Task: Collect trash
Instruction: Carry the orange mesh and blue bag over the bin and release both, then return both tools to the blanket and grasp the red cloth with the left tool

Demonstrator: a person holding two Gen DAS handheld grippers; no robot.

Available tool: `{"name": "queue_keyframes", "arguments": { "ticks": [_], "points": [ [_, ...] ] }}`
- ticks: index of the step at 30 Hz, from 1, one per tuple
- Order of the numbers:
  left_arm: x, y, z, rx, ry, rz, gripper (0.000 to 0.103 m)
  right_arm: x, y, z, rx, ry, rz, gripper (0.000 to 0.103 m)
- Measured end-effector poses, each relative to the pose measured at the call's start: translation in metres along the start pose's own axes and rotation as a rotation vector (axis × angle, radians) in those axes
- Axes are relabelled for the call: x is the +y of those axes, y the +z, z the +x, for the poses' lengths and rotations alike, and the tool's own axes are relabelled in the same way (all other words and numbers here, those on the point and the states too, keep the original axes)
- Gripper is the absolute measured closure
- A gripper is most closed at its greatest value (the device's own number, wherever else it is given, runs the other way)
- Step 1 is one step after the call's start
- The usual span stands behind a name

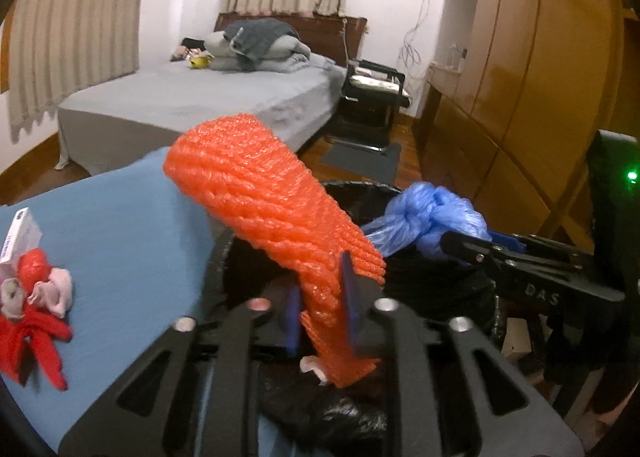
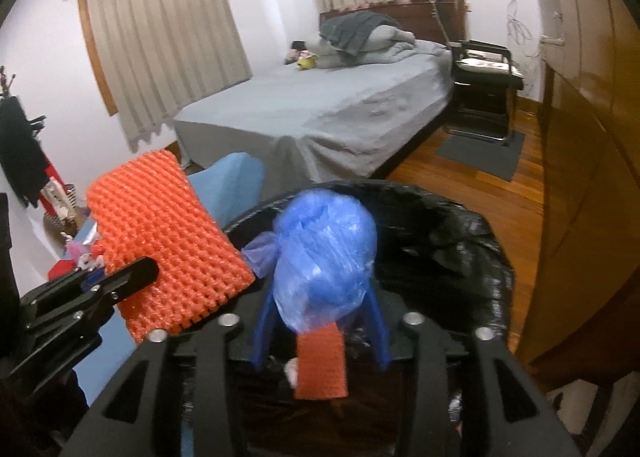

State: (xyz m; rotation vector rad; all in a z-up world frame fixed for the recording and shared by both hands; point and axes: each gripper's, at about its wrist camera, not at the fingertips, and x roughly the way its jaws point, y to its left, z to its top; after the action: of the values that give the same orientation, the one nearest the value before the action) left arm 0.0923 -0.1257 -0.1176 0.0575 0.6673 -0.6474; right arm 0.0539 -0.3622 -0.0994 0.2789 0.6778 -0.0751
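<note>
My left gripper (image 1: 322,297) is shut on an orange foam net (image 1: 260,193), held over the black-lined trash bin (image 1: 440,277). The net also shows in the right wrist view (image 2: 168,245), with the left gripper (image 2: 132,277) at the lower left. My right gripper (image 2: 320,321) is shut on a knotted blue plastic bag (image 2: 324,257), held above the bin (image 2: 460,249). In the left wrist view the blue bag (image 1: 432,217) sits in the right gripper (image 1: 460,245) at right. Another orange net piece (image 2: 320,361) lies inside the bin.
A blue-covered table (image 1: 120,225) at left holds a small box (image 1: 18,237), red and pink scraps (image 1: 36,297). Beyond stand a grey bed (image 2: 320,113), a black chair (image 2: 484,89) and wooden wardrobes (image 2: 592,137) along the right.
</note>
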Motion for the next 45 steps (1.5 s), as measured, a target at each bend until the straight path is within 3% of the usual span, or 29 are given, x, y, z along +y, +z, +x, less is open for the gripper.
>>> {"name": "queue_keyframes", "arguments": {
  "ticks": [1, 5, 7, 9, 17, 24, 31, 36, 45],
  "points": [
    [-0.001, 0.0, 0.002, 0.0, -0.005, 0.001, 0.048, -0.002, 0.0, -0.001, -0.004, -0.011, 0.003, 0.046],
    [0.0, -0.002, -0.002, -0.011, -0.003, 0.003, 0.045, -0.009, -0.001, -0.008, -0.026, -0.042, 0.01, 0.028],
    [0.004, -0.004, -0.009, -0.022, 0.013, -0.007, 0.042, -0.007, 0.0, -0.011, -0.04, -0.049, 0.012, 0.01],
    [0.011, -0.005, -0.019, -0.041, 0.045, -0.02, 0.036, -0.001, 0.0, -0.014, -0.053, -0.042, 0.015, 0.006],
    [0.069, -0.022, -0.066, -0.095, 0.25, -0.099, 0.026, 0.053, 0.003, 0.006, -0.036, 0.07, -0.04, 0.006],
    [0.138, -0.05, -0.097, -0.093, 0.449, -0.187, 0.026, 0.143, -0.011, 0.04, -0.038, 0.213, -0.142, 0.006],
    [0.205, -0.083, -0.121, -0.061, 0.605, -0.284, 0.026, 0.227, -0.036, 0.075, -0.038, 0.273, -0.258, 0.006],
    [0.237, -0.096, -0.13, -0.029, 0.637, -0.337, 0.028, 0.259, -0.053, 0.101, -0.015, 0.259, -0.285, 0.006],
    [0.269, -0.091, -0.12, -0.007, 0.593, -0.38, 0.031, 0.275, -0.059, 0.114, 0.038, 0.274, -0.31, 0.006]
  ]
}}
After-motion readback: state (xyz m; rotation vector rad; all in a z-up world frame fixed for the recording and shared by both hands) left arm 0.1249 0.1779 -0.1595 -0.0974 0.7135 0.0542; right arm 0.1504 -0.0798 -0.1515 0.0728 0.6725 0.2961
